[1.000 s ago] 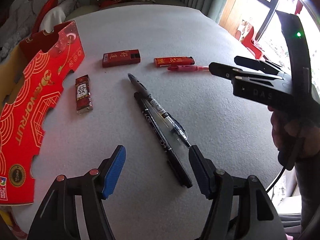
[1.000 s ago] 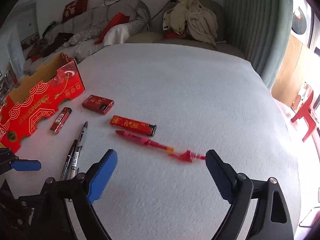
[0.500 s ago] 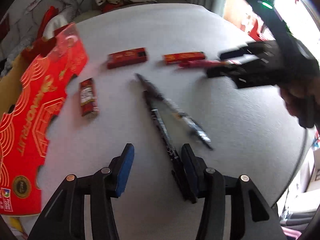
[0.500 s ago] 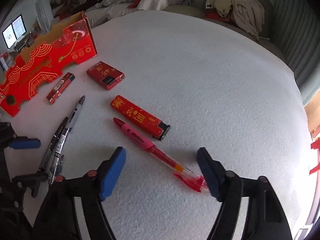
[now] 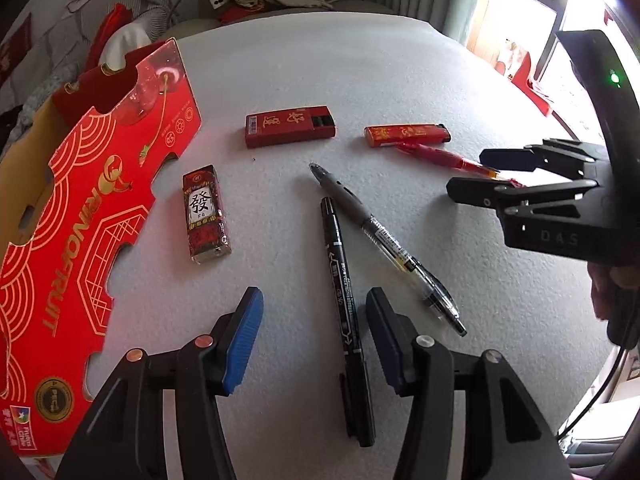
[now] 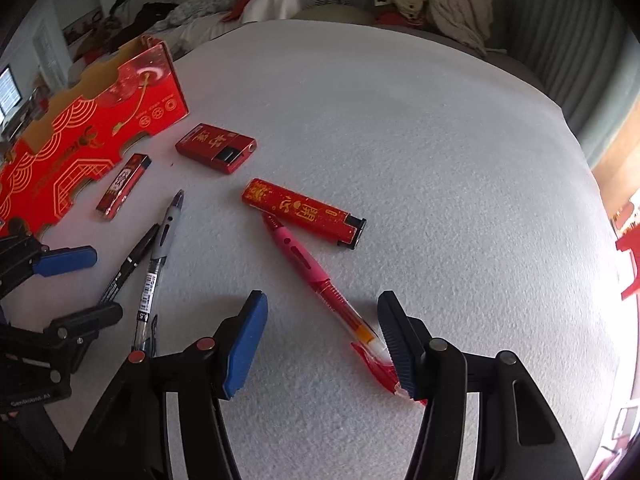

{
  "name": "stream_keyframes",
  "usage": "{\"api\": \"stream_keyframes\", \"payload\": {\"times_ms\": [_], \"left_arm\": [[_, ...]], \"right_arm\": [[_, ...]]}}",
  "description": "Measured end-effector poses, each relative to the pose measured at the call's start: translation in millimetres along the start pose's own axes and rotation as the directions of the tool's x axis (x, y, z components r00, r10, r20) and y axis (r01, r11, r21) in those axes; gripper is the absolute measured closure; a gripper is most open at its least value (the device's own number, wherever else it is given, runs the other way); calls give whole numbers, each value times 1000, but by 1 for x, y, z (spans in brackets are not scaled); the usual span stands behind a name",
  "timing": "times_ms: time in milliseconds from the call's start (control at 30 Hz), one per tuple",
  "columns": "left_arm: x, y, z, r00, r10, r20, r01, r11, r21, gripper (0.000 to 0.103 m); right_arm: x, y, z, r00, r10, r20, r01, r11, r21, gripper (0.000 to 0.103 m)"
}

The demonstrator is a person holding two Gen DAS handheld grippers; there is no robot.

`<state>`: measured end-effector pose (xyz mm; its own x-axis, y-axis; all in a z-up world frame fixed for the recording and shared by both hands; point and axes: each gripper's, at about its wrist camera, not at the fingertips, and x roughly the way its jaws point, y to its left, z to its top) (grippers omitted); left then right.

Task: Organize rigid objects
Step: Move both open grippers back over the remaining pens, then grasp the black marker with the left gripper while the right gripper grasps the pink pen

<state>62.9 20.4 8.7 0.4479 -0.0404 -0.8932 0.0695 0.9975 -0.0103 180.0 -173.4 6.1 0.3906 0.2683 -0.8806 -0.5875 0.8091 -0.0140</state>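
Note:
In the left wrist view my left gripper [image 5: 314, 340] hangs low over the grey table. A black marker [image 5: 340, 280] lies between its jaws, which are opening; neither pad presses on it. A grey gel pen [image 5: 384, 240] lies just right of it. My right gripper [image 6: 320, 340] straddles the red pen [image 6: 308, 264]. Its jaws are closing, the pen's clear tail lies against the right pad [image 6: 394, 340], and the left pad is apart. Three red lighters lie on the table: a long one [image 6: 304, 212], a wide one [image 6: 216, 152] and a small one [image 6: 122, 188].
A red cardboard box [image 5: 80, 220] with scalloped walls stands along the table's left side. The right gripper [image 5: 472, 172] shows at the right of the left wrist view, a hand behind it. Bedding and clothes lie beyond the table's far edge.
Both grippers have come lower and closer to the table. The right jaws have narrowed around the red pen. The black marker now lies between the left jaws, which are narrower than a second ago.

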Motion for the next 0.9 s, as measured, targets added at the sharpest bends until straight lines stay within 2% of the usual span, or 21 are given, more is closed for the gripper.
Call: {"api": "stream_keyframes", "payload": {"times_ms": [67,167,267,300,333,433,533,700,900], "left_arm": [[-1,-5,1,1000,15,-4,-15,1000,-8,48],[-4,-10,0,1000,-10,1,10,1000,20,64],[-8,-14,-2,1000,-23,7,23,999,40,82],[-8,-15,-1,1000,-27,6,27,999,42,88],[-8,-15,0,999,-31,6,31,999,40,91],[-11,-12,0,999,-45,7,45,999,24,94],[-14,-6,-4,997,-76,8,76,997,1,94],[-26,1,-13,996,-85,39,85,996,5,94],[-39,17,-22,993,-98,65,100,994,-33,94]], "right_arm": [[-1,0,-1,1000,-9,6,9,1000,20,44],[-2,2,-2,999,-34,5,33,998,57,48],[-8,7,-6,999,-48,-1,48,995,84,80],[-10,9,-8,999,-51,-4,51,994,96,83],[-9,11,-9,998,-55,-4,55,993,104,85],[-13,11,-16,998,-56,-1,56,987,154,92],[-19,12,-25,999,-39,5,37,976,215,92],[-30,16,-42,999,-13,32,3,958,286,92],[-53,23,-59,995,2,104,-41,925,378,92]]}}
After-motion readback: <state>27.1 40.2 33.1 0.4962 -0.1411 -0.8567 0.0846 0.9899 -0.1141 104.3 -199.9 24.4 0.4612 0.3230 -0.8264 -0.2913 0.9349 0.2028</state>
